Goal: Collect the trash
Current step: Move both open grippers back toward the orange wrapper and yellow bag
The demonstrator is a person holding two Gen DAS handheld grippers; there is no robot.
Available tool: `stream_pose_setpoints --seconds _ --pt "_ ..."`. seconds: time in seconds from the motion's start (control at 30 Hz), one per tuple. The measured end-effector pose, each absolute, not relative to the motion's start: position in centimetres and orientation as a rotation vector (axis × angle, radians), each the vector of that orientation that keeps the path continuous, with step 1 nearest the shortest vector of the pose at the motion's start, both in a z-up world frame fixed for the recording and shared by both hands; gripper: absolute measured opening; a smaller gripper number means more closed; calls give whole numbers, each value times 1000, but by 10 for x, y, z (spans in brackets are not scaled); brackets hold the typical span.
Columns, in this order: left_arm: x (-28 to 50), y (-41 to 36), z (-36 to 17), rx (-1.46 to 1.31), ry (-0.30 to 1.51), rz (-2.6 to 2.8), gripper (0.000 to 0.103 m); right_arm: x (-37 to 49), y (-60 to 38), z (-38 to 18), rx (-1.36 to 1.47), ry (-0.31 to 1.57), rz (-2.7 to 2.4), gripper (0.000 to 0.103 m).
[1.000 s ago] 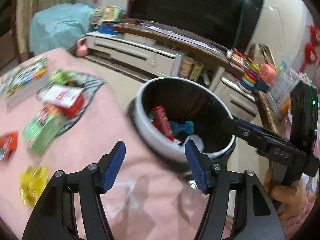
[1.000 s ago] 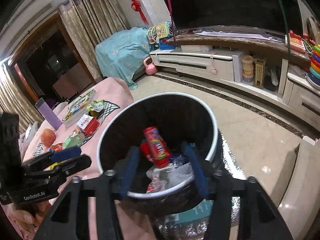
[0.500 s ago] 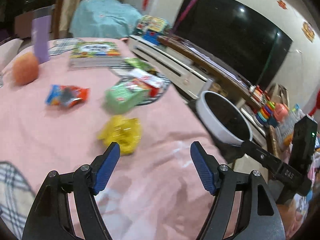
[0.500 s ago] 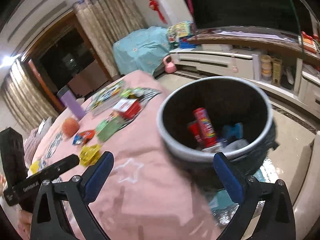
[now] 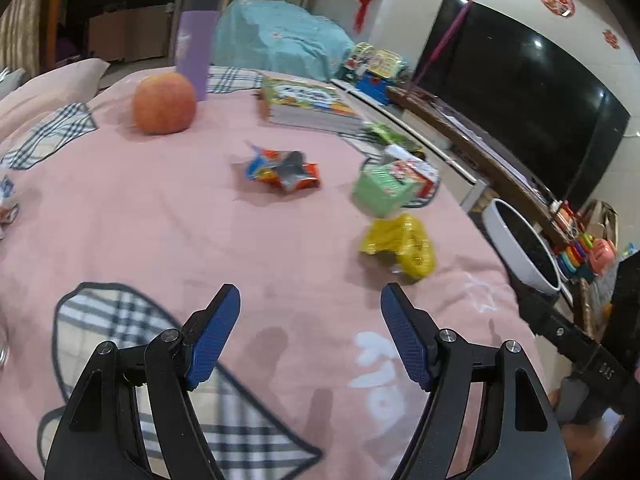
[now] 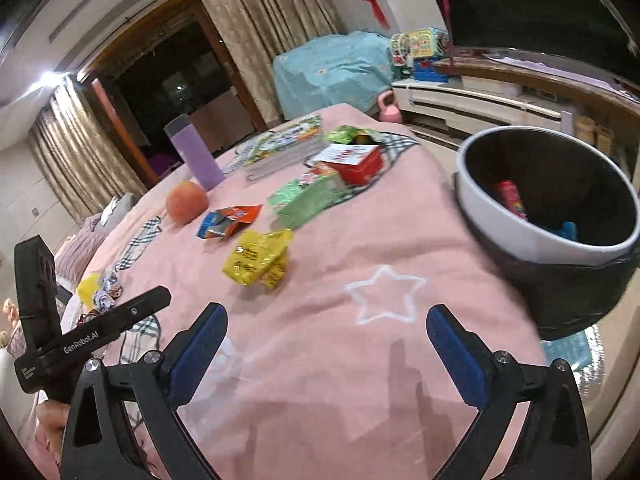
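Yellow wrapper [image 5: 400, 245] [image 6: 258, 257]: crumpled, on pink blanket [image 5: 160, 220] [image 6: 328, 280], near its edge by trash bin [image 5: 520, 248] [image 6: 548, 216]. Orange-blue wrapper [image 5: 284, 170] [image 6: 228, 220]: further in, apart from yellow. Green box [image 5: 382, 190] [image 6: 308, 198] just beyond yellow. Bin holds red can [image 6: 510, 200] + blue item. Apple [image 5: 164, 103], purple bottle [image 5: 194, 44], book [image 5: 308, 104] at far side. Left hand-held gripper [image 5: 310, 334]: spread wide, nothing between, over blanket. Right hand-held gripper [image 6: 326, 354]: spread wide, nothing held.

Indoor lighting is warm and moderate. A bright ceiling source flares at the upper left of the right wrist view. The television screen [image 5: 520, 92] carries small specular highlights. Soft shadows fall on the pink blanket [image 6: 320, 280] at lower centre. Fisheye curvature and dark vignetting affect all corners (both views). The yellow wrapper [image 5: 400, 244] shows slight motion blur.
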State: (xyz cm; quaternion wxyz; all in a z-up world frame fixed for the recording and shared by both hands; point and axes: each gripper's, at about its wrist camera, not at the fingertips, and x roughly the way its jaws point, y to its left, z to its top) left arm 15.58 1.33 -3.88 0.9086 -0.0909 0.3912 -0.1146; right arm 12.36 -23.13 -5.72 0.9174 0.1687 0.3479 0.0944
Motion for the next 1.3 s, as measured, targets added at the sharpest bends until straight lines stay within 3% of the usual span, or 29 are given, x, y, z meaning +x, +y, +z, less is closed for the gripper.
stream_pose_setpoints --seconds 0.47,1.0,1.07,1.2,1.27,1.3 --pt "180 35 -54 -191 853 -185 75 148 -188 -63 337 730 182 102" --pt "258 33 -54 -210 857 -175 75 196 -175 -77 418 810 230 101" --pt "268 31 -54 -202 850 -171 74 201 -174 -80 420 818 234 98" --pt "290 26 -59 -193 861 -171 71 210 -173 -87 435 846 246 82" --pt "297 24 -62 -195 869 -173 60 213 -174 -90 441 857 250 73" --pt "299 25 -64 -200 874 -179 47 215 -174 -91 446 862 255 65"
